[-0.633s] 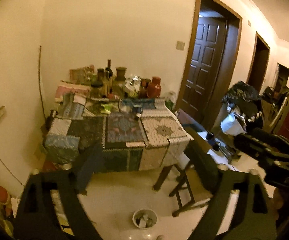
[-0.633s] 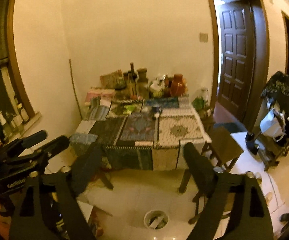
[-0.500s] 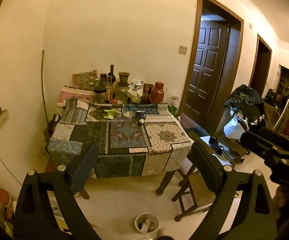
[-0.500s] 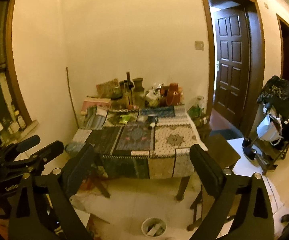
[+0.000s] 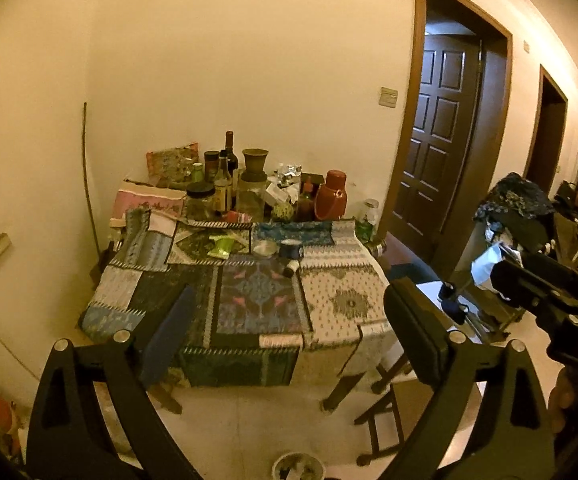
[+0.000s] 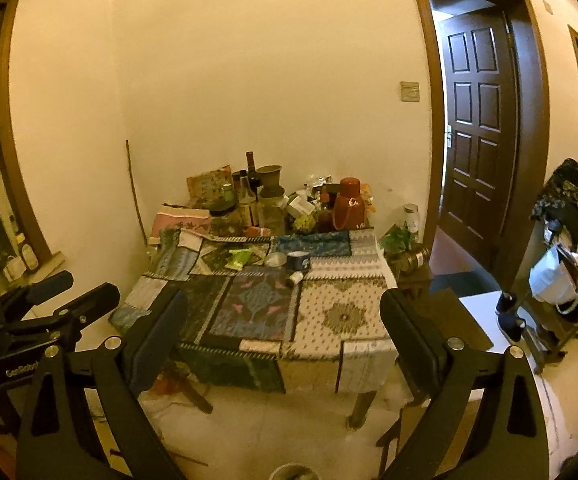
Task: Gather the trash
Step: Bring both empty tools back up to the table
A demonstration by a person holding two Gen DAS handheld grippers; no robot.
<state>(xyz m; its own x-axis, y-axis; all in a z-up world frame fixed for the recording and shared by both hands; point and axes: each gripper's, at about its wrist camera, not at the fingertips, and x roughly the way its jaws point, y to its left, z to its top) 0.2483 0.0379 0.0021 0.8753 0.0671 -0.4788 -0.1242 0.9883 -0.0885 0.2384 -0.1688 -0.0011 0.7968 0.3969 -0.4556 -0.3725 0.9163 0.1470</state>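
Note:
A table (image 5: 345,304) under a patchwork cloth stands against the far wall. On the cloth lie a green wrapper (image 5: 222,245) (image 6: 241,258), a small tipped bottle (image 5: 291,267) (image 6: 295,278) and a blue cup (image 5: 291,249) (image 6: 297,260). A small white bin (image 5: 297,467) (image 6: 293,472) holding scraps sits on the floor at the bottom edge. My left gripper (image 5: 289,292) and right gripper (image 6: 283,298) hang in the air well short of the table. Both are open with nothing between their fingers.
Bottles, jars, a red flask (image 5: 331,196) and crumpled foil crowd the table's back. A dark stool (image 5: 385,412) stands at its right corner. Brown doors (image 6: 477,120) and a rack with bags (image 6: 565,264) are on the right. A window sill with bottles (image 6: 5,264) is on the left.
Both grippers' jaws have spread wider. Both views have tilted up, so the floor bin has slid to the bottom edge and the table looks larger.

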